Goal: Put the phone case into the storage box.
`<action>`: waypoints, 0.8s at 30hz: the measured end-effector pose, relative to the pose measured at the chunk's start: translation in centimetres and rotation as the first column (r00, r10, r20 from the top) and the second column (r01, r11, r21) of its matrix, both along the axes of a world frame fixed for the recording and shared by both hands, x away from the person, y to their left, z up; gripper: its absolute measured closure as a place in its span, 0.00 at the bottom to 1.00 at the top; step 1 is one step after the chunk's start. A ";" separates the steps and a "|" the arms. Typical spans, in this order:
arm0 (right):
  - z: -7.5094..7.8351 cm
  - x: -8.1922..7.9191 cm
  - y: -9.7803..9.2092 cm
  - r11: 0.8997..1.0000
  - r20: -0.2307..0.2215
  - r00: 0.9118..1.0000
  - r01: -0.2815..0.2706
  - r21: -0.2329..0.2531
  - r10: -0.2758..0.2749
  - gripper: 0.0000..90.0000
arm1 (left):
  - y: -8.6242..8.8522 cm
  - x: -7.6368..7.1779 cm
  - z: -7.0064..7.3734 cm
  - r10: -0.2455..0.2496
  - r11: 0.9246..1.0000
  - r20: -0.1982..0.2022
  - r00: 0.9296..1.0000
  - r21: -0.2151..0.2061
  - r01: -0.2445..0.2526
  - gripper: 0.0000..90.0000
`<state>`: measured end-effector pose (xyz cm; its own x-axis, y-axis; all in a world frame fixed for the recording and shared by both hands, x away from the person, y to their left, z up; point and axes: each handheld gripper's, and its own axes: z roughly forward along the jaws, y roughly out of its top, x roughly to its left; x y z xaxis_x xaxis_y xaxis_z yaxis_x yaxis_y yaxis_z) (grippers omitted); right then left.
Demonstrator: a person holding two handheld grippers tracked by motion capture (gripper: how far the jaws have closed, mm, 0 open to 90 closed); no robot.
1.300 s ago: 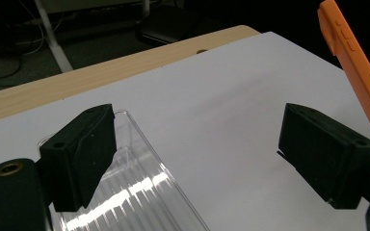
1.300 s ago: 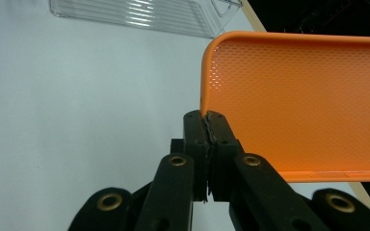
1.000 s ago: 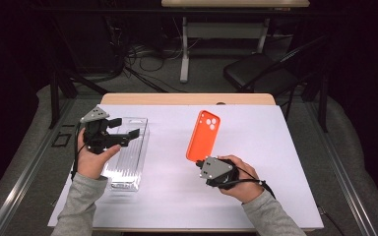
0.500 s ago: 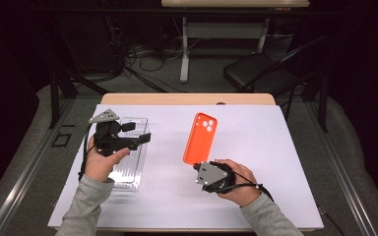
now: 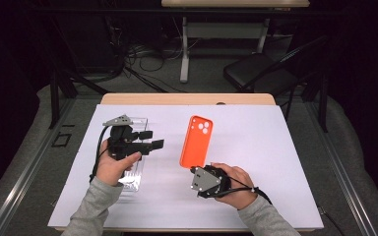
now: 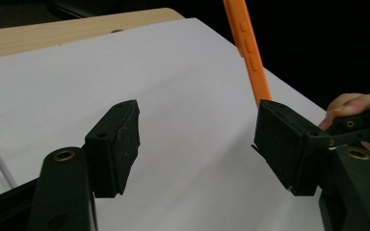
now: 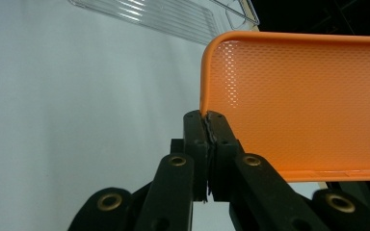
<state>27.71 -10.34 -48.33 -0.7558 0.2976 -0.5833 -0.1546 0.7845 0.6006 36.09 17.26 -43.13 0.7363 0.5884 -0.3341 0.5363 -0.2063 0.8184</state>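
Swung rightward since a second ago, the left tongs [image 5: 151,139] hover spread wide above the clear tray [image 5: 132,174], whose contents I cannot make out, while the right tongs [image 5: 193,169] pinch the bottom edge of the orange phone case [image 5: 195,141], lifted above the white bench [image 5: 256,147].

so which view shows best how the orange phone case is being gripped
The right gripper view: the right gripper has its jaws shut on the bottom edge of the orange phone case, its dimpled inside plain. The high view shows the case's whole back with the camera cutout, the grip hidden. The left gripper view catches its side edge with buttons.
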 end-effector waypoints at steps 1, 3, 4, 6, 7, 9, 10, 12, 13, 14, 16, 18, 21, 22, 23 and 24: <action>0.0 0.0 0.0 1.000 0.000 1.000 0.000 0.000 0.000 0.99 | 0.0 0.0 0.0 0.000 1.000 0.000 1.000 0.000 0.000 0.37; 0.0 -0.2 0.1 1.000 -0.003 1.000 0.002 -0.001 -0.002 0.99 | -0.4 -0.1 -0.1 -0.009 1.000 0.001 1.000 0.005 0.009 0.38; -0.1 -0.2 0.2 1.000 -0.001 1.000 -0.002 0.000 0.002 0.99 | -0.7 -0.3 -0.1 -0.016 1.000 -0.002 1.000 0.003 0.016 0.39; -0.2 -0.3 0.3 1.000 -0.001 1.000 -0.001 0.000 0.001 0.99 | -1.0 -0.4 -0.2 -0.021 1.000 -0.012 1.000 -0.013 0.021 0.42; -0.2 -0.3 0.4 1.000 0.003 1.000 -0.007 -0.003 0.007 0.99 | -1.0 -0.4 -0.2 -0.021 1.000 -0.012 1.000 -0.013 0.021 0.42; -0.3 -0.4 0.5 1.000 0.003 1.000 -0.009 -0.010 0.009 0.99 | -1.3 -0.5 -0.3 -0.022 1.000 -0.014 1.000 -0.013 0.022 0.43; -0.3 -0.4 0.5 1.000 0.004 1.000 -0.009 -0.016 0.009 0.99 | -1.5 -0.6 -0.5 -0.023 1.000 -0.017 1.000 -0.014 0.023 0.44; -0.4 -0.4 0.6 1.000 0.006 1.000 -0.012 -0.019 0.012 0.99 | -1.7 -0.6 -0.7 -0.023 1.000 -0.021 1.000 -0.009 0.022 0.45; -0.4 -0.4 0.6 1.000 0.010 1.000 -0.014 -0.026 0.014 0.99 | -1.7 -0.6 -0.7 -0.023 1.000 -0.021 1.000 -0.009 0.022 0.45; -0.4 -0.4 0.6 1.000 0.007 1.000 -0.014 -0.026 0.014 0.99 | -1.9 -0.6 -0.8 -0.019 1.000 -0.023 1.000 -0.005 0.019 0.45; -0.5 -0.5 0.7 1.000 0.005 1.000 -0.010 -0.019 0.010 0.99 | -2.0 -0.7 -0.8 -0.018 1.000 -0.026 0.999 -0.005 0.018 0.47; -0.5 -0.5 0.8 1.000 0.006 1.000 -0.012 -0.018 0.013 0.99 | -2.1 -0.7 -0.8 -0.013 1.000 -0.051 0.999 -0.017 0.013 0.49; -0.5 -0.4 0.8 1.000 0.009 1.000 -0.017 -0.021 0.017 0.99 | -2.2 -0.7 -0.7 -0.007 1.000 -0.066 0.998 -0.019 0.006 0.49; -0.5 -0.4 0.8 1.000 0.009 1.000 -0.019 -0.024 0.020 0.99 | -2.3 -0.7 -0.6 -0.001 1.000 -0.072 0.997 -0.018 -0.001 0.49; -0.5 -0.4 0.8 1.000 0.009 1.000 -0.019 -0.024 0.020 0.99 | -2.3 -0.7 -0.6 -0.001 1.000 -0.072 0.997 -0.018 -0.001 0.49; -0.5 -0.4 0.8 1.000 0.009 1.000 -0.016 -0.021 0.016 0.99 | -2.4 -0.7 -0.3 -0.004 1.000 -0.075 0.997 -0.012 0.003 0.49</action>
<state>27.30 -9.49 -48.87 -0.7552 0.2733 -0.5958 -0.1725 0.7940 0.5829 35.37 14.85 -43.45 0.7110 0.5810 -0.3960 0.5958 -0.1987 0.7782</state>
